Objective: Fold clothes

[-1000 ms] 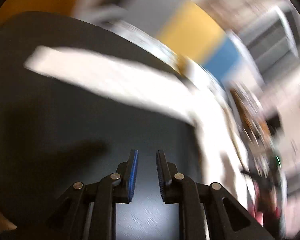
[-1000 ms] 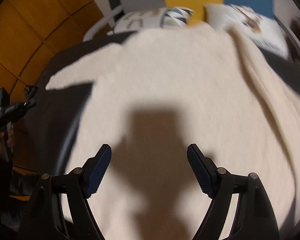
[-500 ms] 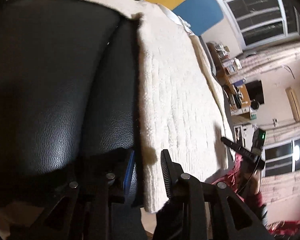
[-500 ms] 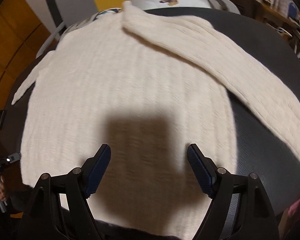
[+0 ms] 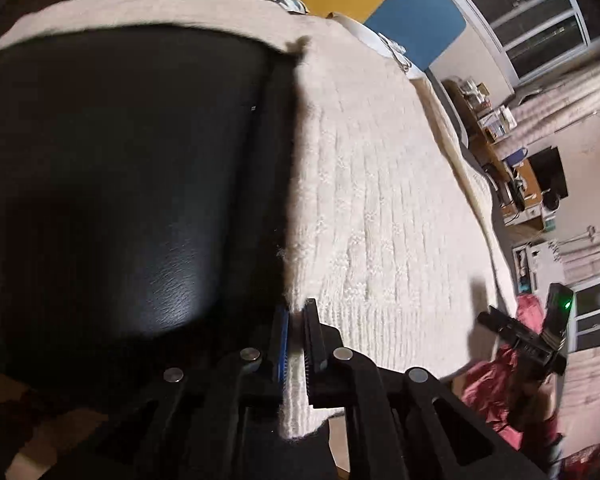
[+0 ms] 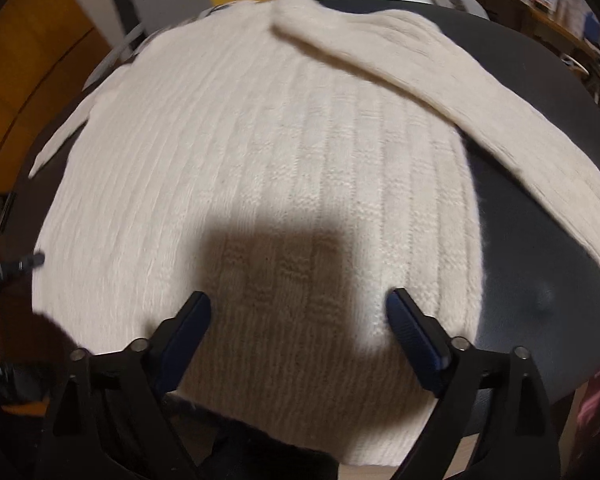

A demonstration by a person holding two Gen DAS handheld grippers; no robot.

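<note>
A cream ribbed sweater (image 6: 268, 168) lies spread flat on a black leather-like surface (image 5: 112, 184), its hem at the near edge. One sleeve (image 6: 440, 92) runs diagonally across the right side, from the far collar toward the near right. The left tongs (image 5: 296, 344) are pinched together on the sweater's near left hem corner. The right tongs (image 6: 298, 320) hang spread wide apart above the hem's middle, casting a square shadow (image 6: 276, 268) on the knit.

Sweater (image 6: 260, 168) flat on table (image 6: 540, 264); sleeve (image 6: 440, 80) across right; left claw (image 5: 296, 344) at sweater's left hem corner.
</note>
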